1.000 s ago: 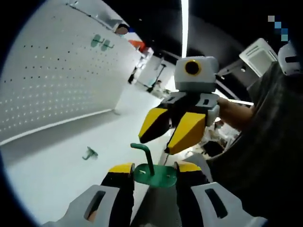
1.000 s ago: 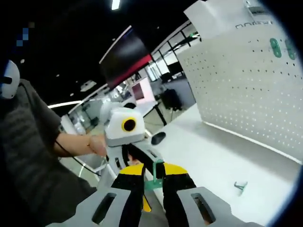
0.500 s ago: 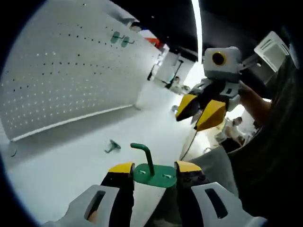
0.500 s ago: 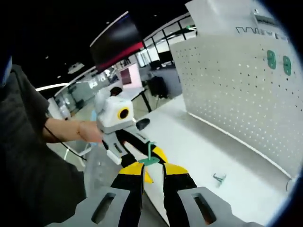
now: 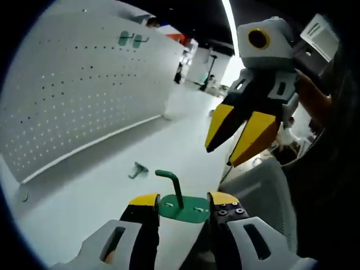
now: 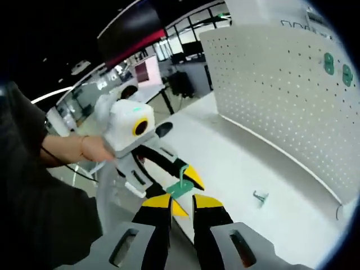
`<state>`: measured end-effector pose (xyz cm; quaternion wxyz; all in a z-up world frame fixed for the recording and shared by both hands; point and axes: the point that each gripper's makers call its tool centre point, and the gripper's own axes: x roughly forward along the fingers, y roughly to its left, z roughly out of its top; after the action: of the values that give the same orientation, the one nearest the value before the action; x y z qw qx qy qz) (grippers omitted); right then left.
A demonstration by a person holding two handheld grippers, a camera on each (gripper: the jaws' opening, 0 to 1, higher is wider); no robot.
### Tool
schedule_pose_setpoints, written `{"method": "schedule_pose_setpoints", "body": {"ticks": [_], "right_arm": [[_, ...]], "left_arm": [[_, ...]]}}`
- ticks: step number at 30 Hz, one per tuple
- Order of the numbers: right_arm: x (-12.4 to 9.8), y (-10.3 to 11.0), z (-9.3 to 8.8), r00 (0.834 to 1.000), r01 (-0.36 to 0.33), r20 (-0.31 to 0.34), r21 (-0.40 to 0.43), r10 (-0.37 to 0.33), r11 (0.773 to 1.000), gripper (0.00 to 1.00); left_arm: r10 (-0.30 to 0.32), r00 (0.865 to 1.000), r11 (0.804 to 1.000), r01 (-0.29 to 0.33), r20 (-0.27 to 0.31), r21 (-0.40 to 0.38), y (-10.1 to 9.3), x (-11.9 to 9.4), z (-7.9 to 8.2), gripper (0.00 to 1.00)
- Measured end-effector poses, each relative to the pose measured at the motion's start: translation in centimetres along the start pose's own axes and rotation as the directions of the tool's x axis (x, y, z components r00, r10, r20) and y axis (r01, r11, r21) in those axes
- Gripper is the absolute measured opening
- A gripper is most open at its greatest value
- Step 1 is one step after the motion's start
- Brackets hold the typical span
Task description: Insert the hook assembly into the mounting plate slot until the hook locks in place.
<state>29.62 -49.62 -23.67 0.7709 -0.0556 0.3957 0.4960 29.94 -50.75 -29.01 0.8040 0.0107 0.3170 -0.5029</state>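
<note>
My left gripper [image 5: 183, 209] is shut on the flat green base of the hook assembly [image 5: 181, 206]. Its bent green hook [image 5: 171, 181] stands up between the jaws. Up and to the right hangs my right gripper [image 5: 219, 157], yellow fingers slightly apart, nothing between them, clear of the hook. The white perforated mounting plate [image 5: 73, 84] stands upright along the table's far side. In the right gripper view my left gripper [image 6: 184, 191] carries the green hook assembly [image 6: 181, 185] just beyond my right gripper [image 6: 181, 201]. The mounting plate [image 6: 281, 95] stands to the right.
Two green hooks [image 5: 129, 38] hang high on the plate, also seen as green hooks [image 6: 336, 64]. A small loose hook [image 5: 136, 169] lies on the white table [image 5: 84, 208]; the same loose hook [image 6: 259, 197]. A grey chair [image 5: 264, 191] stands at the table edge. A person's hand [image 6: 84, 149] holds the left gripper.
Both views have swung with the hands. The right gripper, which hovered over the hook and then backed off, is now closer to the left gripper again. The left gripper keeps the hook assembly.
</note>
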Motion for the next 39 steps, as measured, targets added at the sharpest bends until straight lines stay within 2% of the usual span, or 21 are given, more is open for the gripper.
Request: {"method": "schedule_pose_setpoints", "body": {"ticks": [3,9,12,14,16,21,26,29,31,34,39], "right_arm": [[0.5,0.1,-0.2,1.000,-0.003,-0.031,0.048,0.005,0.999,0.12],[1.0,-0.1,0.3,0.999,0.023,-0.042,0.098,-0.019,0.995,0.12],[1.5,-0.4,0.6,0.998,0.040,-0.051,0.094,-0.035,0.995,0.09],[2.0,-0.7,0.2,0.995,0.063,-0.087,0.107,-0.054,0.992,0.09],[2.5,-0.9,0.2,0.993,0.078,-0.096,0.094,-0.069,0.992,0.09],[3.1,-0.7,0.2,0.992,0.076,-0.109,0.114,-0.063,0.991,0.09],[3.3,-1.0,0.1,0.989,0.090,-0.128,0.146,-0.072,0.985,0.08],[3.3,-1.3,0.0,0.986,0.109,-0.141,0.152,-0.088,0.982,0.02],[3.3,-1.4,0.1,0.985,0.119,-0.141,0.161,-0.097,0.980,0.02],[3.4,-1.5,0.0,0.983,0.131,-0.151,0.168,-0.106,0.977,0.01],[3.4,-1.3,-0.2,0.982,0.136,-0.151,0.129,-0.116,0.982,0.00]], "left_arm": [[0.019,1.000,1.000,-0.019,-0.008,0.019,-0.1,0.2,0.1,0.34],[0.050,0.999,0.999,-0.050,-0.004,0.005,0.1,0.5,0.3,0.34],[0.054,0.998,0.999,-0.054,-0.006,0.001,0.0,0.8,0.3,0.34],[0.059,0.998,0.998,-0.059,-0.008,0.006,-0.1,1.0,0.4,0.34],[0.064,0.998,0.998,-0.064,-0.006,0.005,-0.1,1.0,0.5,0.34],[0.073,0.997,0.997,-0.073,-0.005,0.004,-0.1,1.2,0.7,0.34],[0.079,0.997,0.997,-0.079,-0.006,0.011,0.0,1.3,0.8,0.34],[0.095,0.995,0.995,-0.095,-0.011,0.021,0.2,1.3,0.7,0.34],[0.104,0.994,0.994,-0.103,-0.014,0.025,0.3,1.2,0.7,0.34],[0.122,0.992,0.991,-0.120,-0.033,0.057,0.5,1.2,0.6,0.34],[0.134,0.989,0.988,-0.130,-0.054,0.081,0.6,1.3,0.4,0.34]]}}
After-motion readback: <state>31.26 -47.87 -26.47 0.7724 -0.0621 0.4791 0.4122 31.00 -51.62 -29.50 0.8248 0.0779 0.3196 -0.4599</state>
